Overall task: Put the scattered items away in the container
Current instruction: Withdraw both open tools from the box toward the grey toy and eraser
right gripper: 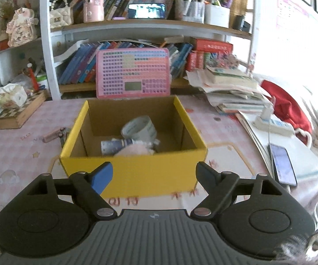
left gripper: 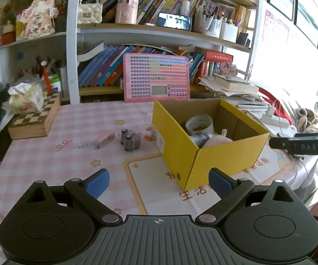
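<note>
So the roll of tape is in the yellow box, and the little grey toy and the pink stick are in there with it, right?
Not quite. The roll of tape is in the yellow box, but the grey toy and the pink stick lie outside it, on the pink checked tablecloth on the side toward the chess box. The left wrist view shows this.

tape roll (right gripper: 140,128) in box (right gripper: 134,174), toy (left gripper: 130,141) left

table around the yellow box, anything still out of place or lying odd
Two items still lie loose on the pink tablecloth left of the yellow box: a small pink bar and a grey clump beside it. The tape roll and other items are already inside.
</note>
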The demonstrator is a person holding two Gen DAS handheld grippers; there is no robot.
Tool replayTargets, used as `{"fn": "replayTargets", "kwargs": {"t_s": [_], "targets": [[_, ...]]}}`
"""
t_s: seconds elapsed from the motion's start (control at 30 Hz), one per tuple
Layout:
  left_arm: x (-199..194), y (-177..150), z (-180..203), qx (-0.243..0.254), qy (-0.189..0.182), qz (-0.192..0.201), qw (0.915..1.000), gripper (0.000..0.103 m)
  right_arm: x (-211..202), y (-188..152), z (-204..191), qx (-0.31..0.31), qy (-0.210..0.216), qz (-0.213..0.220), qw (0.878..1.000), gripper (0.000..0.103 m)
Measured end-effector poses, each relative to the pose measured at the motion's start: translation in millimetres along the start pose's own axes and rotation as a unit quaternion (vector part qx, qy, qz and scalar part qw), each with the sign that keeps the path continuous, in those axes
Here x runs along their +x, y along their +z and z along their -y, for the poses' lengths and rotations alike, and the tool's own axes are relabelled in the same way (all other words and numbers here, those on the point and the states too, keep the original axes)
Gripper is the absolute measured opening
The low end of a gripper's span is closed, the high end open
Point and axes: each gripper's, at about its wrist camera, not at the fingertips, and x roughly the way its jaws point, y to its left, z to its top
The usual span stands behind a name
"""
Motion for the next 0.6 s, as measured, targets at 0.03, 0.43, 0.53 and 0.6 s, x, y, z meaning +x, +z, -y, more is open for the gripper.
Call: {"fn": "replayTargets", "kwargs": {"t_s": [0.03, 0.43, 0.53, 0.6], "targets": [[-1.8, -1.7, -0.5, 0.005, 0.001, 0.0, 1.0, 0.098, -2.8, -5.6, -1.8, 0.005, -0.005, -0.001, 1.0, 0.082], [-19.3, -25.4, -12.3, 0.042, -0.012, -0.025, 0.9987, 0.098, -21.2, -45.2, -44.3, 0.008, -0.014, -0.035, 0.999, 0.087], [-22.1, -31.0, -19.2, 0.036, -0.013, -0.032, 0.9987, 0.098, -21.7, -50.0, -54.7, 0.002, -0.006, -0.048, 0.999, 0.087], [-23.5, -34.3, -23.7, 0.032, -0.014, -0.038, 0.9987, 0.098, -22.2, -53.2, -63.2, -0.007, -0.001, -0.055, 0.998, 0.088]]}}
